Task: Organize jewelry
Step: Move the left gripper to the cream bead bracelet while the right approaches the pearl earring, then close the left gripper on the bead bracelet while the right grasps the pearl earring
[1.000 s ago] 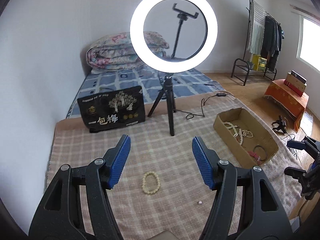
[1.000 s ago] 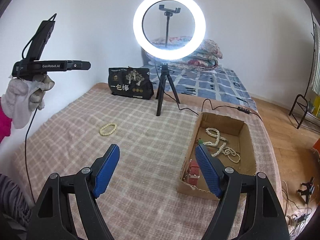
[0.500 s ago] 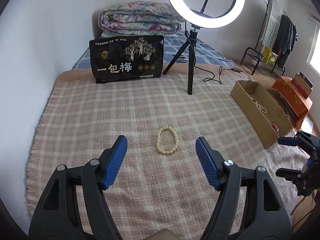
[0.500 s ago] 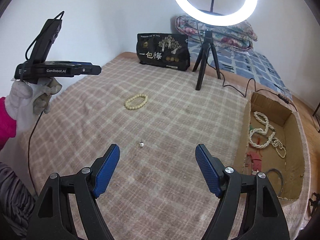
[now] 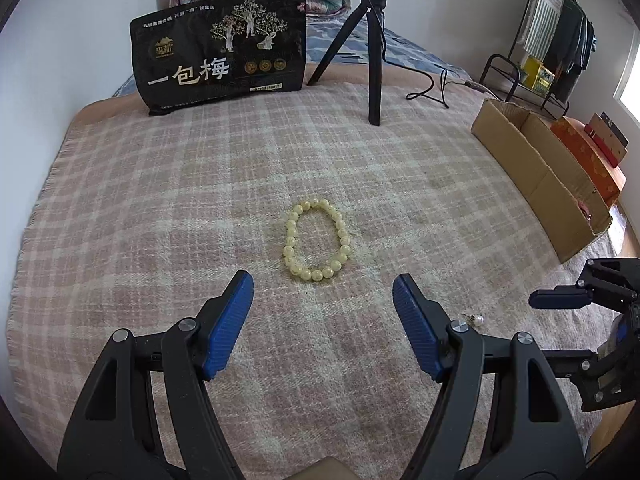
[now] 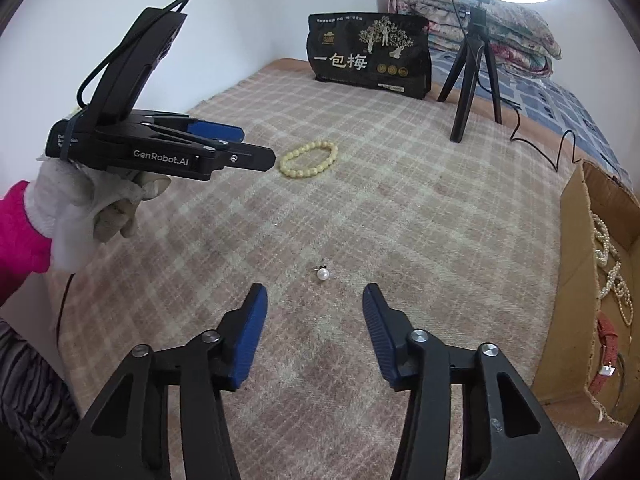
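A pale yellow bead bracelet (image 5: 317, 239) lies flat on the checked blanket, just ahead of my open, empty left gripper (image 5: 323, 292); it also shows in the right wrist view (image 6: 309, 158). A small pearl earring (image 6: 323, 274) lies just ahead of my open, empty right gripper (image 6: 314, 304), and shows in the left wrist view (image 5: 477, 320) beside the right finger. The cardboard box (image 6: 580, 280) at the right holds pearl necklaces (image 6: 612, 268) and a red watch strap (image 6: 606, 354). The left gripper (image 6: 256, 148) hovers near the bracelet.
A black snack bag (image 5: 222, 54) stands at the blanket's far edge. A ring light tripod (image 5: 374, 44) stands beside it with its cable (image 5: 430, 88) trailing right. The box (image 5: 536, 184) lies along the right edge. A clothes rack (image 5: 556, 32) stands beyond.
Both grippers have tilted down and moved forward. The left one has closed in on the bracelet, the right one on the pearl earring. Both stay open.
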`<action>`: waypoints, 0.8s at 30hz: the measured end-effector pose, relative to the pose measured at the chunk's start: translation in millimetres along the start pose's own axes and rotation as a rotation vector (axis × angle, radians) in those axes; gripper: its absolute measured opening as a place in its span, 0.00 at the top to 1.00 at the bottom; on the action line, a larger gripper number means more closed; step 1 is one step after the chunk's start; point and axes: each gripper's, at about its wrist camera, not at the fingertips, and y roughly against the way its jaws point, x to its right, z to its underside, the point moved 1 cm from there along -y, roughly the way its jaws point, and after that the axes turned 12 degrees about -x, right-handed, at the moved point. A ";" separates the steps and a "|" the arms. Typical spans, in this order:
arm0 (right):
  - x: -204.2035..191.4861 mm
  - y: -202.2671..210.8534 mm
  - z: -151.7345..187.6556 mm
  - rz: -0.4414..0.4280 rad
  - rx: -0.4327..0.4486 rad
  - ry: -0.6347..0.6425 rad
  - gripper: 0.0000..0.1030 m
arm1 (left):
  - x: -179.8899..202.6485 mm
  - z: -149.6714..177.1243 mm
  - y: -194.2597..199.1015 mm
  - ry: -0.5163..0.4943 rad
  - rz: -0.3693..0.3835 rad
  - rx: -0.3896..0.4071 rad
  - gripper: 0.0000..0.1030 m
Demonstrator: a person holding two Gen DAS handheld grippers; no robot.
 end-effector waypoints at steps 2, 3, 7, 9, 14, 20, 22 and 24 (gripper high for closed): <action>1.0 -8.4 -2.4 0.002 -0.014 0.002 0.61 | 1.2 -2.0 -7.8 -0.009 -0.006 -0.011 0.28; 1.6 -12.0 -3.9 0.004 -0.018 0.000 0.62 | 2.4 -3.1 -11.2 -0.015 -0.013 -0.013 0.28; 6.4 -23.9 -9.0 -0.002 -0.038 -0.011 0.74 | 4.9 -8.1 -22.3 -0.034 -0.038 -0.012 0.28; 6.8 -29.9 -10.8 0.006 -0.046 -0.008 0.75 | 4.8 -11.0 -28.4 -0.037 -0.047 -0.015 0.28; 7.0 -34.2 -13.9 0.003 -0.041 0.000 0.75 | 3.2 -18.7 -42.0 -0.042 -0.071 -0.029 0.28; 5.8 -37.6 -18.1 0.015 -0.040 0.018 0.78 | 2.2 -25.5 -53.1 -0.033 -0.086 -0.038 0.28; 5.4 -38.2 -19.2 0.021 -0.041 0.023 0.79 | 0.7 -27.1 -53.6 -0.021 -0.086 -0.032 0.28; 4.8 -38.6 -19.7 0.026 -0.041 0.029 0.81 | -0.9 -27.4 -54.4 -0.012 -0.085 -0.029 0.28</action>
